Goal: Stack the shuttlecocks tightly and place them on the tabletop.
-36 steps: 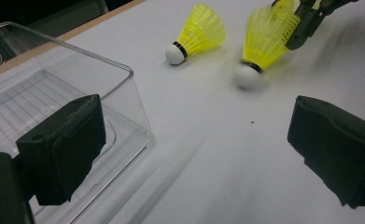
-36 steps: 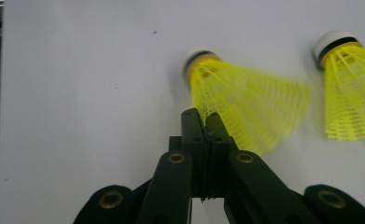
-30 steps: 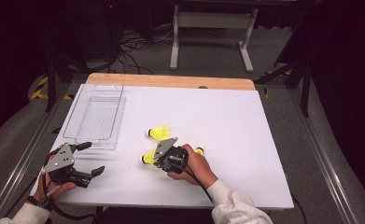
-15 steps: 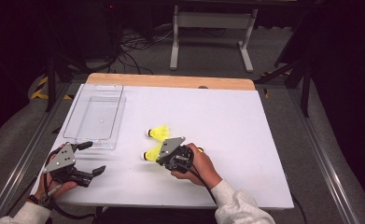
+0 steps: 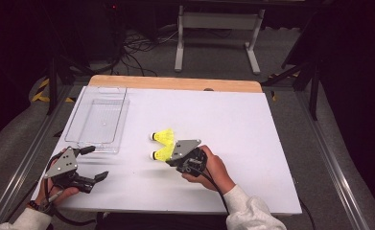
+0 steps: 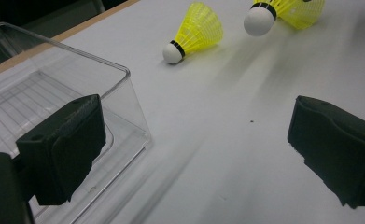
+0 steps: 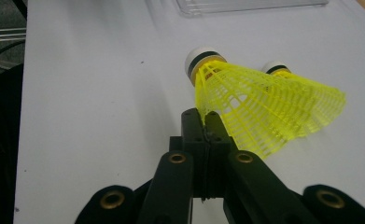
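Observation:
Two yellow shuttlecocks with white cork heads are near the middle of the white table. One shuttlecock lies on its side. My right gripper is shut on the mesh skirt of the other shuttlecock, which hangs just above the table with its head pointing left. At the table's front left my left gripper is open with nothing between its pads, beside the near corner of a clear plastic tray.
The clear tray is empty and sits at the table's left side. A wooden strip runs along the far edge. Cables and a metal stand are on the floor beyond.
My right gripper has shifted slightly right with the shuttlecock in it. The left gripper and the lying shuttlecock have hardly moved.

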The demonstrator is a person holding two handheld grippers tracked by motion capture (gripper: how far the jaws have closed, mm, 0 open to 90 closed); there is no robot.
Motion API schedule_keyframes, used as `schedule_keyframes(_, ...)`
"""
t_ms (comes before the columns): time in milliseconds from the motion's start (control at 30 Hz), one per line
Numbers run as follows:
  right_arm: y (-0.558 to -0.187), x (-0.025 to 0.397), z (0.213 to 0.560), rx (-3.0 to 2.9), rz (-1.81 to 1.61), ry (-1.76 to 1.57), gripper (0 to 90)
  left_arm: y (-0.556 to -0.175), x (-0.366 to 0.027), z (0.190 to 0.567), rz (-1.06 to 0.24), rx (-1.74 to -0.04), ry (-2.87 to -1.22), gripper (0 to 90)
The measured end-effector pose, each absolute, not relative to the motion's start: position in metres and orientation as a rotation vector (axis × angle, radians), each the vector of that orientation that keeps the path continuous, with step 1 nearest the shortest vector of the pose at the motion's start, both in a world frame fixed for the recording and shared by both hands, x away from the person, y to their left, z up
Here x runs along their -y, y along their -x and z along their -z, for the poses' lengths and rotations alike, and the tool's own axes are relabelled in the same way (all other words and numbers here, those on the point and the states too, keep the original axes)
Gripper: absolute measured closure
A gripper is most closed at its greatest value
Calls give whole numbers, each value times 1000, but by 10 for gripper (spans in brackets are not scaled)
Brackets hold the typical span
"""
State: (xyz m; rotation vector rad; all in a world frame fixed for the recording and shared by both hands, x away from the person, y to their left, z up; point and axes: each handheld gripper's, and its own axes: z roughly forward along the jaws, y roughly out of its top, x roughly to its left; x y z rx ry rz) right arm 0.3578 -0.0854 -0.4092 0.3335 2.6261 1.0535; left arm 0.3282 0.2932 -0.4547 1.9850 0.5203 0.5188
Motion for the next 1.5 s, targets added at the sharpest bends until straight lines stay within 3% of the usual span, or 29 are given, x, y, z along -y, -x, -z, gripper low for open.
schedule_keyframes(967, -395, 124, 394, -2519, -1042, -478, 900, -327, -292, 454, -533, -502, -1980, 41)
schedule_keyframes(1500, -434, 125, 420, -2627, -948, -551, 900, -328, -291, 455, -517, -500, -1993, 47)
